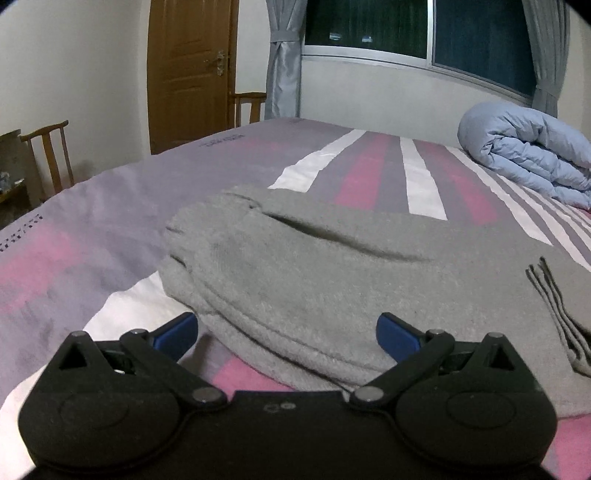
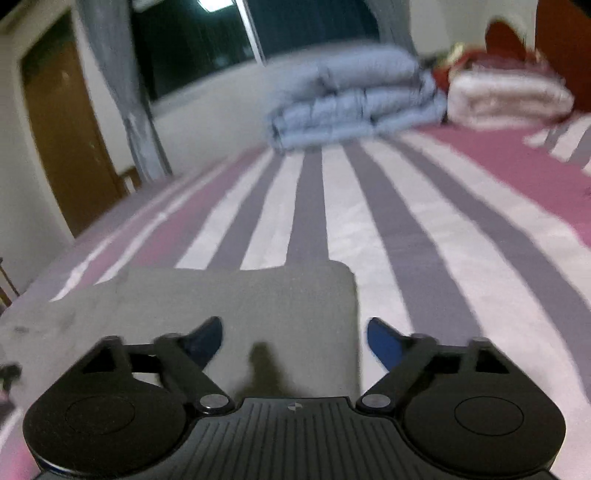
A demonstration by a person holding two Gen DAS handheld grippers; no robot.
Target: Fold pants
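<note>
Grey pants (image 1: pixel 332 280) lie folded on the striped bed sheet (image 1: pixel 110 229), with a rounded fold at their left end and dark stripes at the right. My left gripper (image 1: pixel 287 334) stands open just above their near edge, blue fingertips (image 1: pixel 177 334) wide apart and nothing between them. In the right wrist view the grey pants (image 2: pixel 258 299) end in a squared corner. My right gripper (image 2: pixel 295 341) is open over that corner; one blue fingertip (image 2: pixel 205 341) hangs over the cloth, the other over the sheet (image 2: pixel 424 258).
A folded blue duvet (image 1: pixel 524 151) lies at the far right of the bed, a pale quilt (image 2: pixel 506 96) beside it in the right wrist view. Wooden chairs (image 1: pixel 48 155) and a brown door (image 1: pixel 188 70) stand past the bed's left edge. A dark window (image 1: pixel 424 29) with curtains is behind.
</note>
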